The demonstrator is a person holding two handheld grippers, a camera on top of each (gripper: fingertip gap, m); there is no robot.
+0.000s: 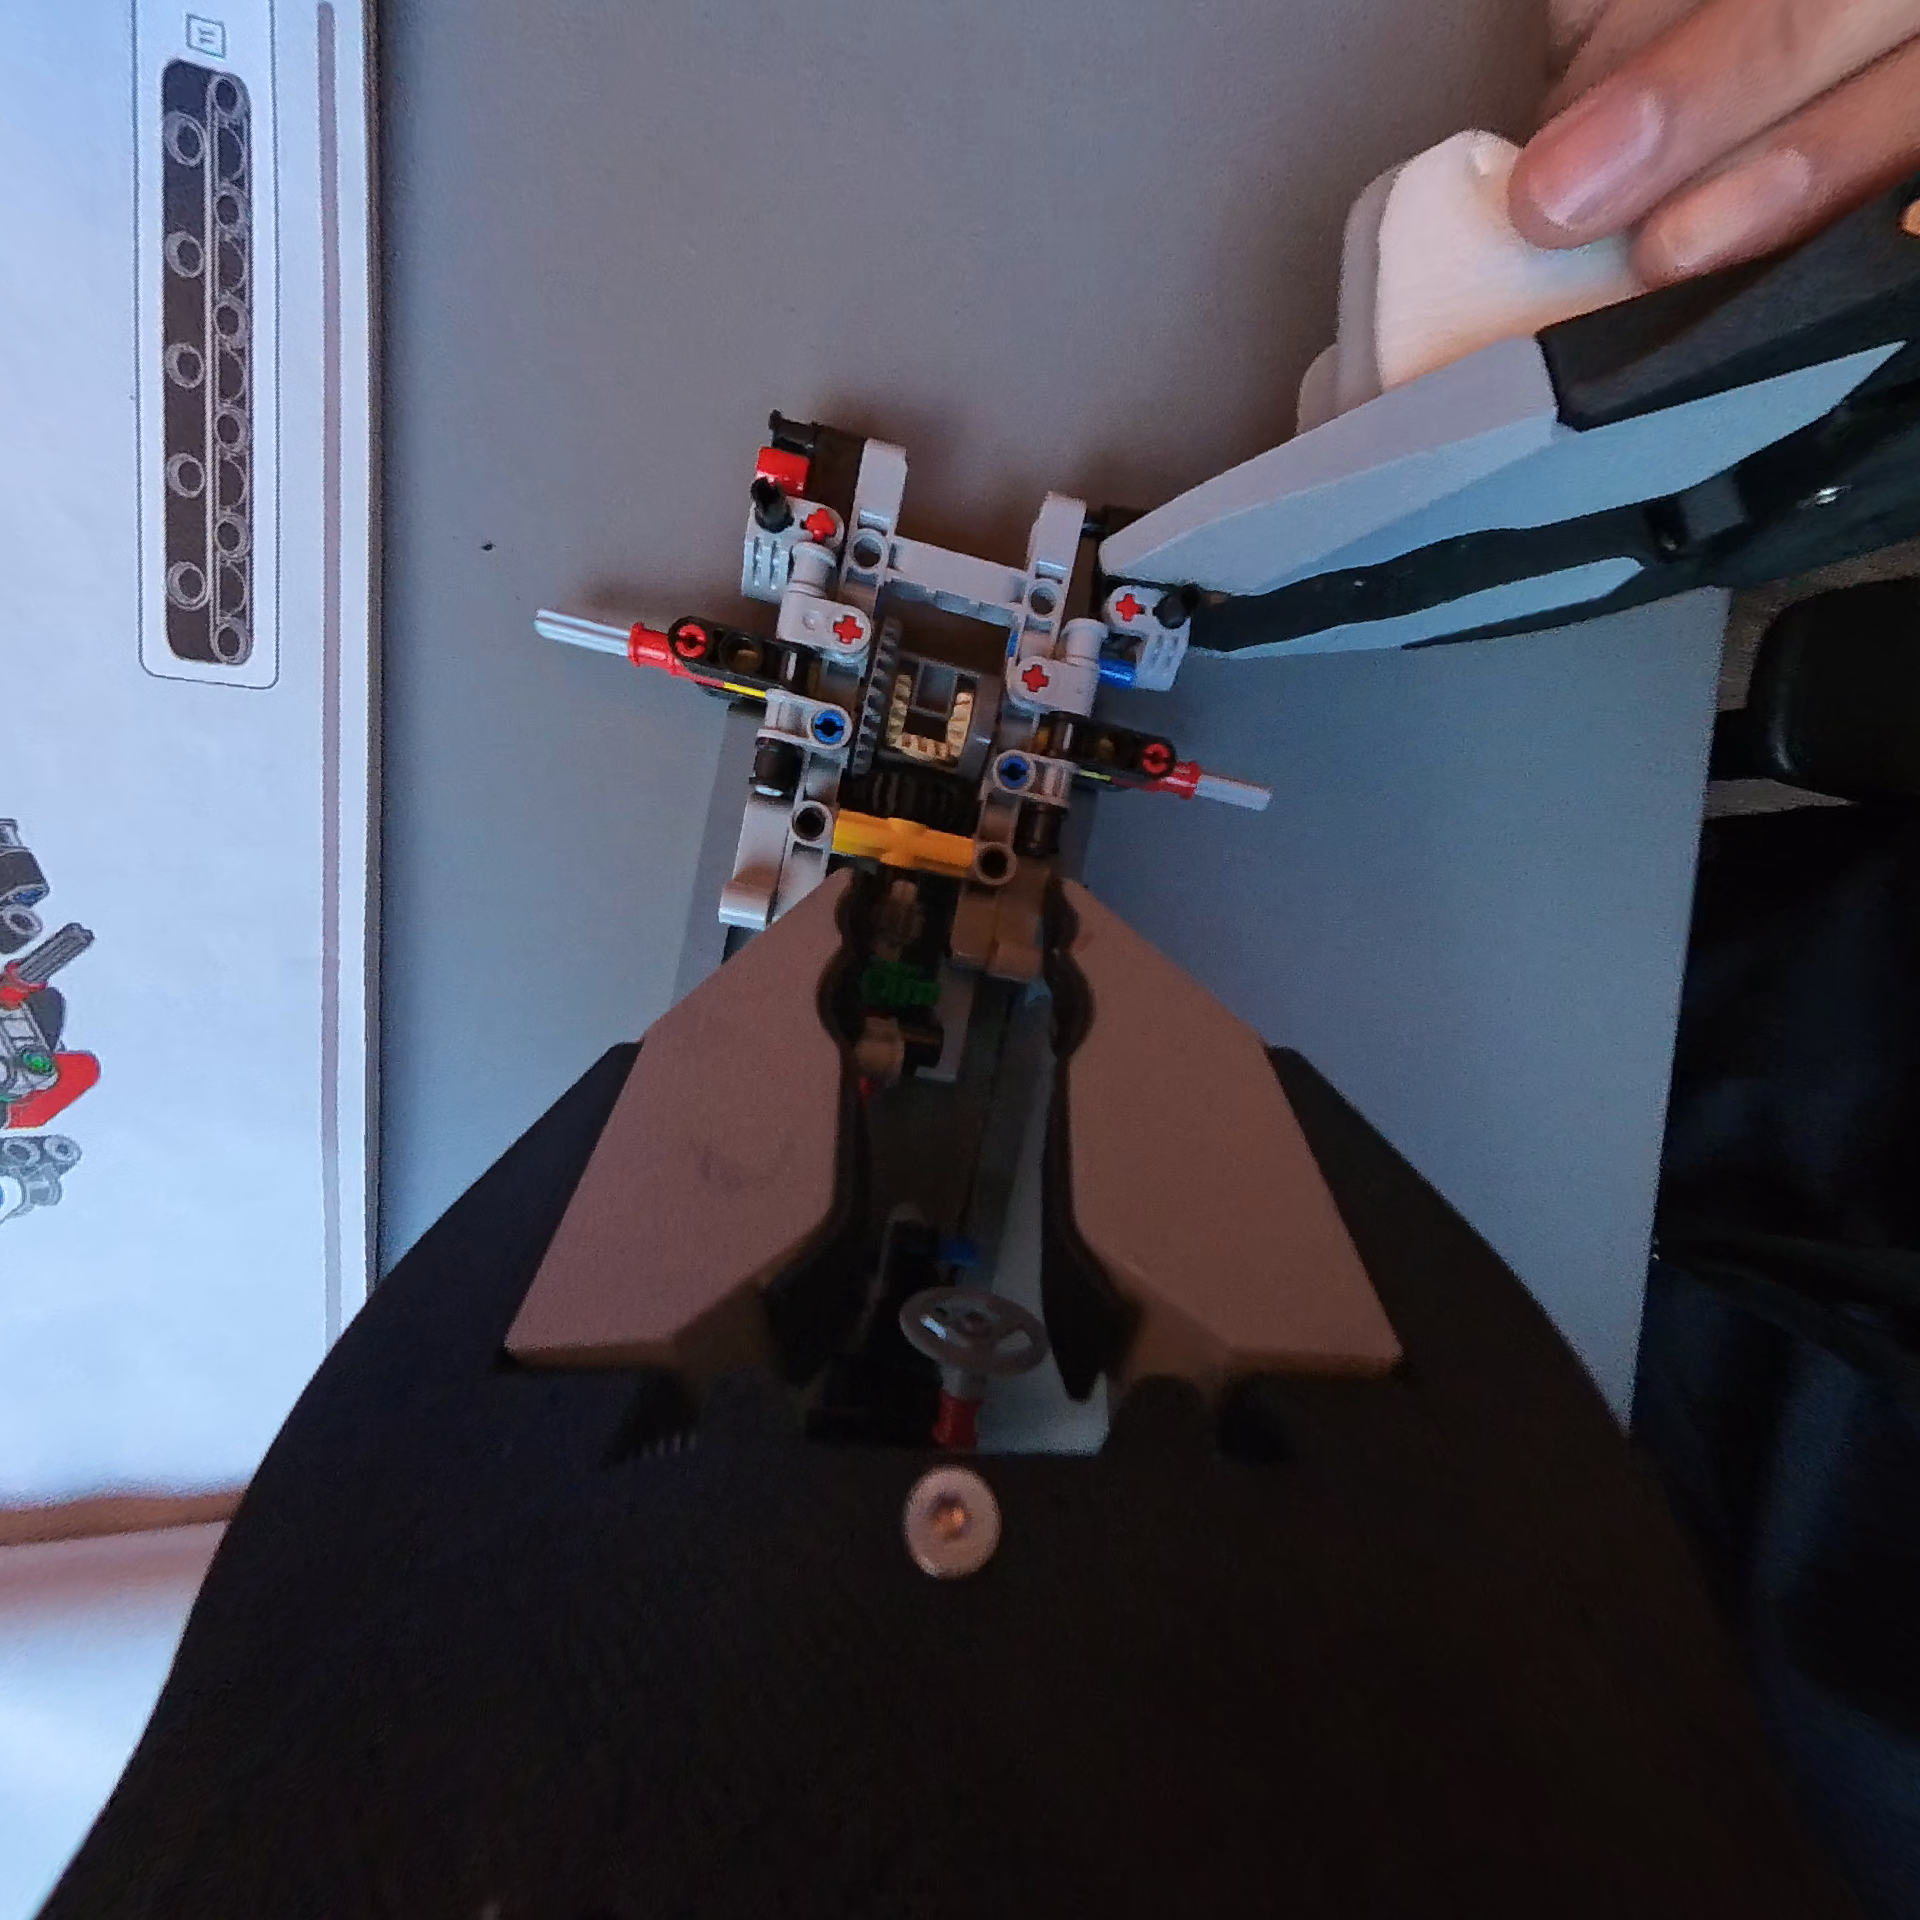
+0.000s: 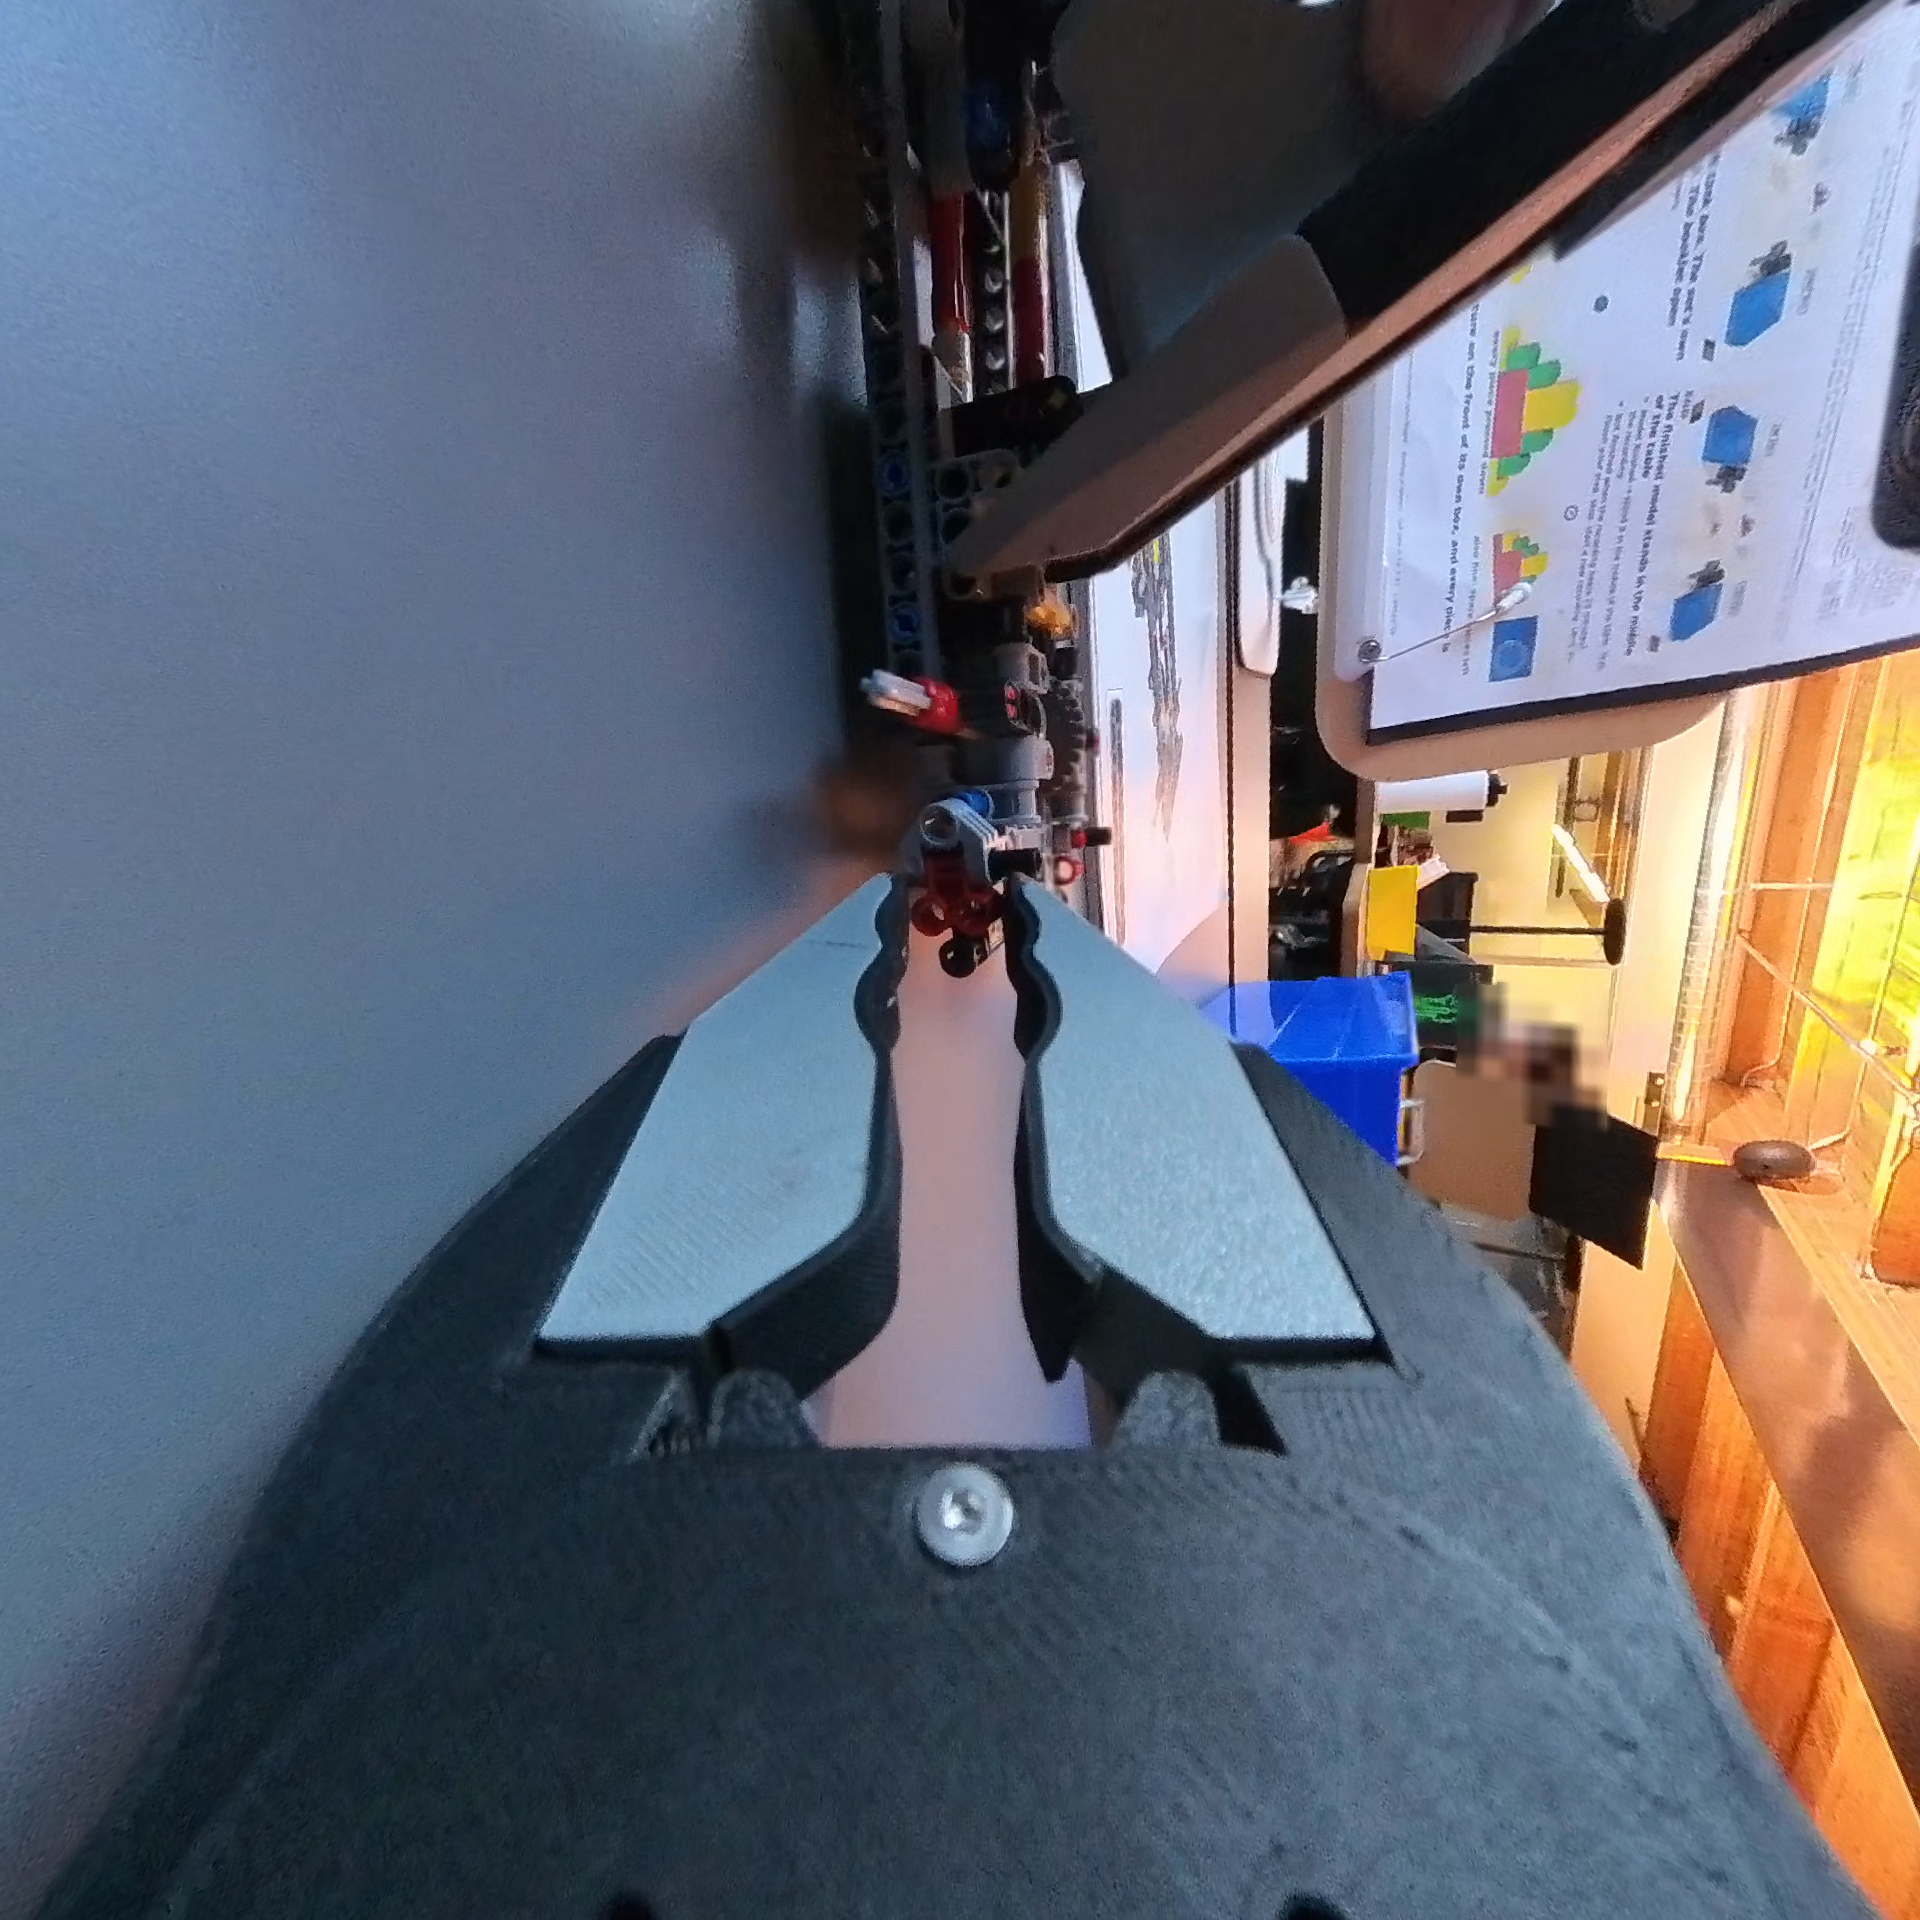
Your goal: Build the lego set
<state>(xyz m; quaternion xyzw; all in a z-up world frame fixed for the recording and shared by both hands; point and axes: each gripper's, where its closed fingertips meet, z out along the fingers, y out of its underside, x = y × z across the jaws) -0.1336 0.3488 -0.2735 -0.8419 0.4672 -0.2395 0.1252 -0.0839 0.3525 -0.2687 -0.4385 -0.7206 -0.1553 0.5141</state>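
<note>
- A construction-toy assembly (image 1: 914,675) of grey frames, black beams, red and blue pins, a yellow axle piece and gears is seen over the grey desk (image 1: 582,312), close to the desk's right edge.
- The rear part of the assembly, with a green gear and a small grey steering wheel (image 1: 971,1333), runs back between the brown fingers (image 1: 717,1143) of the left gripper (image 1: 951,894).
- The left gripper is closed on the assembly: its two jaws are set narrowly apart with the model's body gripped between them.
- The right gripper (image 2: 956,904), with grey-blue fingers (image 2: 769,1122), is brought to the right end of the assembly, where a dark red connector (image 2: 951,904) and a small black piece lie between its fingertips.
- The jaws of the right gripper stand narrowly apart; whether the pads press on the connector cannot be told.
- In the left wrist view the right gripper's tip is seen at the assembly's upper right corner, and a hand (image 1: 1704,135) is seen on its white handle (image 1: 1455,260).
- An open instruction booklet (image 1: 177,727) lies along the desk's left edge, with a black beam and model parts pictured.
- A printed sheet (image 2: 1621,416) on a board and a blue bin (image 2: 1320,1039) are seen beyond the desk in the right wrist view.
</note>
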